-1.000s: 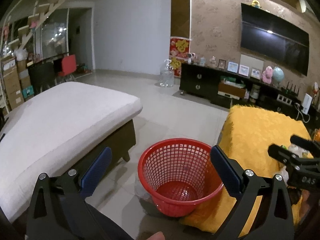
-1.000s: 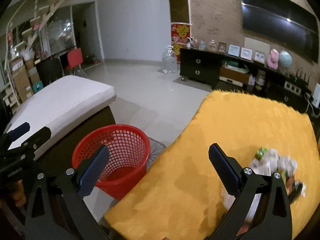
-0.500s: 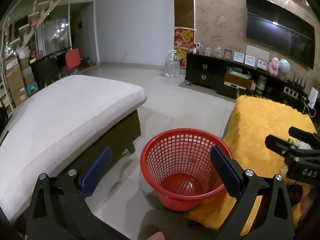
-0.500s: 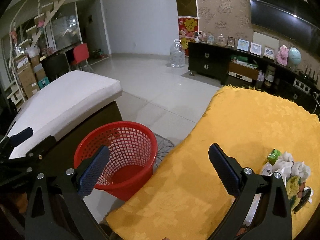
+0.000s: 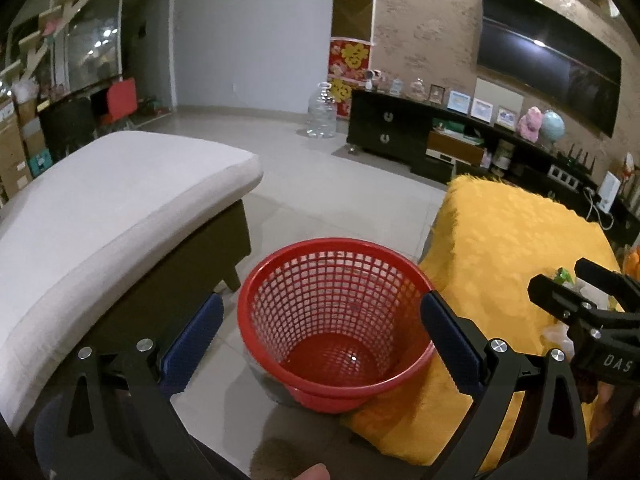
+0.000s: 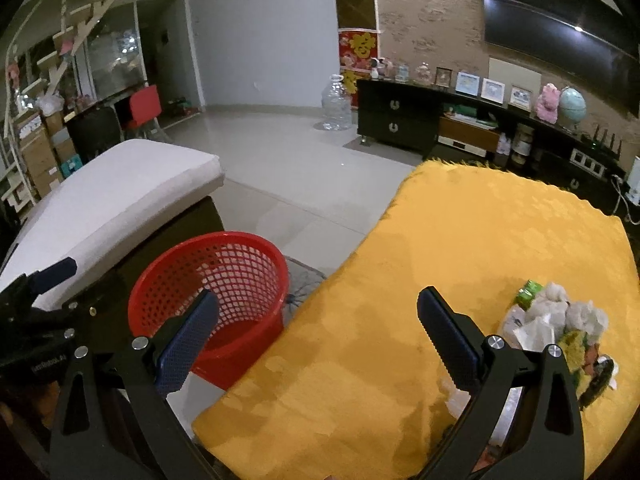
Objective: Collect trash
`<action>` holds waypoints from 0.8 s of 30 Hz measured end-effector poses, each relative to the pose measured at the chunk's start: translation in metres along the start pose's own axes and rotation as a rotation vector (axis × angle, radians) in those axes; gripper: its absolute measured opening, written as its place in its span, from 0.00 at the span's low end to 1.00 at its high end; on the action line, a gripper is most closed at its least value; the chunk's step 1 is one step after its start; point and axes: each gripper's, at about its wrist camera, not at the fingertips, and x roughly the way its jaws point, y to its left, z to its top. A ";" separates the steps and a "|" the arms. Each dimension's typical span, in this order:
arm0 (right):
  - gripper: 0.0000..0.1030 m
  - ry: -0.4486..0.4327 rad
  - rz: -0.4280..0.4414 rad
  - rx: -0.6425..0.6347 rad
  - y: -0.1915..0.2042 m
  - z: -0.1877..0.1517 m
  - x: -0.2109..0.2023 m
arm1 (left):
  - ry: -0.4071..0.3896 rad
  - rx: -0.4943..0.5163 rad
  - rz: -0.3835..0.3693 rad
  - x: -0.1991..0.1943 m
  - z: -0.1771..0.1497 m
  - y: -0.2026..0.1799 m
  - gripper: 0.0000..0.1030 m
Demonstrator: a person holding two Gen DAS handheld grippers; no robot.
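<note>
A red mesh basket (image 5: 336, 324) stands on the floor between a white-cushioned bench and a table under a yellow cloth (image 6: 480, 240); it looks hollow inside. My left gripper (image 5: 320, 328) hangs open above and in front of it. In the right wrist view the basket (image 6: 212, 280) is at lower left, and a pile of crumpled tissue and wrappers (image 6: 556, 320) lies on the cloth at right. My right gripper (image 6: 316, 324) is open over the cloth's left edge, left of the pile. The right gripper also shows at the far right (image 5: 580, 292) of the left wrist view.
A white-cushioned bench (image 5: 100, 208) sits left of the basket. A dark TV cabinet (image 5: 420, 136) with frames and toys lines the far wall, with a big water jug (image 5: 322, 112) beside it. Tiled floor (image 5: 320, 184) lies beyond.
Both grippers have drifted so the views tilt slightly upward and leftward; the basket now sits a bit farther right and closer in the left wrist view. Both stay open.
</note>
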 end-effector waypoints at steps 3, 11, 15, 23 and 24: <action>0.94 0.008 0.002 0.023 -0.008 -0.002 -0.001 | 0.007 -0.004 -0.010 0.000 0.000 -0.005 0.92; 0.94 -0.019 0.025 0.006 -0.006 -0.005 -0.014 | -0.042 0.032 0.044 -0.013 -0.003 -0.010 0.92; 0.94 -0.041 0.035 0.010 -0.006 -0.004 -0.025 | -0.062 0.055 0.057 -0.019 -0.004 -0.012 0.92; 0.94 -0.067 0.042 -0.001 0.004 -0.008 -0.040 | -0.094 0.079 0.064 -0.028 -0.004 -0.011 0.92; 0.94 -0.069 0.043 -0.004 0.005 -0.009 -0.042 | -0.098 0.079 0.064 -0.029 -0.005 -0.011 0.92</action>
